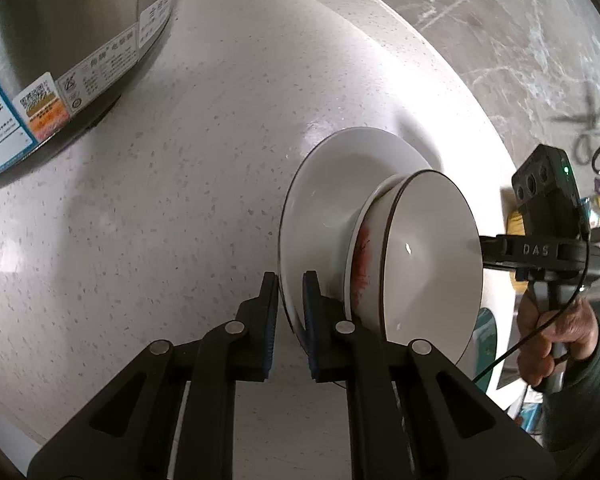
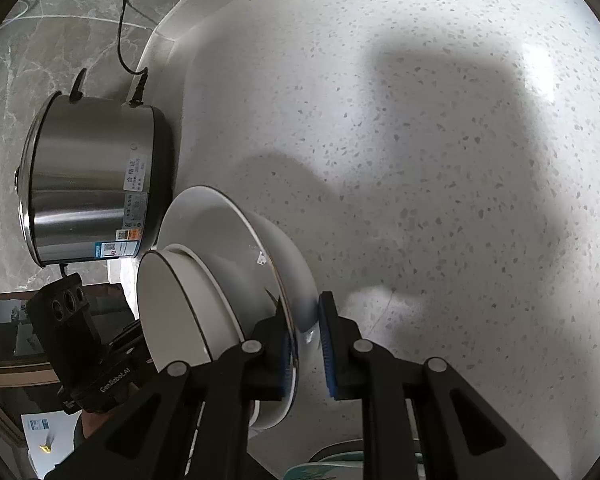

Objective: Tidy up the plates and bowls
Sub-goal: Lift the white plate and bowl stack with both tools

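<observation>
Plate [image 1: 320,200] with bowl [image 1: 432,256], rim between both tools' pads.

A wide white ceramic plate [image 1: 320,200] sat on the pale speckled stone counter [image 1: 180,200], with a smaller white dark-rimmed bowl [image 1: 432,248] nested in it. The left gripper [image 1: 290,292] and right gripper [image 2: 304,332] straddled opposite rims of the plate. A lidded stainless steel electric pot [image 2: 96,184] stood just beyond the plate, near the wall.

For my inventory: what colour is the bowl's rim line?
Dark brown on the bowl, clearest in left wrist view.
</observation>
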Action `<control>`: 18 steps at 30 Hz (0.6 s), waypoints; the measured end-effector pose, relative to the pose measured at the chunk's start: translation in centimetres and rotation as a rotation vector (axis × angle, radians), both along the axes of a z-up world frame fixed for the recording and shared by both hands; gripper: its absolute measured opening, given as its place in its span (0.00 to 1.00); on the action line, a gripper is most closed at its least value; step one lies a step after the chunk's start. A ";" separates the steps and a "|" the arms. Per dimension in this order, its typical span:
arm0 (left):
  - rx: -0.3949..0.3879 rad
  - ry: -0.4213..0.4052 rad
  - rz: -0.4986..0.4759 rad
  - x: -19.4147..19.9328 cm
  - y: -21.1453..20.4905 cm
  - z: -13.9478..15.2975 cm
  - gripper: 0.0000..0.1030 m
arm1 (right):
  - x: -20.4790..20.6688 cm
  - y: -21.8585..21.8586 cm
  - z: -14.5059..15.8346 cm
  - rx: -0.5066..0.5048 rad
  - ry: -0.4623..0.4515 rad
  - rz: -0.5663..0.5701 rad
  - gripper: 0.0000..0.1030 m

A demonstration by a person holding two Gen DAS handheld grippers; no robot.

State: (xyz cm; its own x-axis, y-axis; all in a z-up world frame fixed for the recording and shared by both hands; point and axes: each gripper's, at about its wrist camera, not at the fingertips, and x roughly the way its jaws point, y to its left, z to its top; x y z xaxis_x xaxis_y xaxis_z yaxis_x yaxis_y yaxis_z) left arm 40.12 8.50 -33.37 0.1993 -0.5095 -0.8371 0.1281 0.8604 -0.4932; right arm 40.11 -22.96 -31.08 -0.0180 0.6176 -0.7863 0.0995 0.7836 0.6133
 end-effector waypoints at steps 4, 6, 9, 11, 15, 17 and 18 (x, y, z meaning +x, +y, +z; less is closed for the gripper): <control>-0.008 0.018 0.014 0.5 0.3 0.0 0.07 | 0.1 0.2 0.1 -0.017 0.005 0.013 0.17; -0.009 0.015 0.017 0.6 0.3 0.1 0.07 | 0.1 0.5 0.3 -0.023 -0.001 0.019 0.17; -0.009 0.007 0.016 0.7 0.5 0.5 0.07 | 0.2 0.6 0.5 -0.027 -0.009 0.025 0.17; -0.011 0.009 0.012 0.8 0.5 0.7 0.07 | 0.2 0.6 0.6 -0.032 -0.009 0.027 0.17; 0.008 0.003 -0.005 0.9 0.1 1.1 0.08 | 0.1 0.4 0.8 -0.040 -0.010 0.021 0.17; 0.007 0.003 -0.002 1.2 0.3 0.9 0.08 | 0.1 0.3 0.9 -0.041 -0.012 0.016 0.17; 0.006 0.004 -0.001 1.3 0.2 0.8 0.08 | 0.1 0.2 0.8 -0.042 -0.013 0.017 0.17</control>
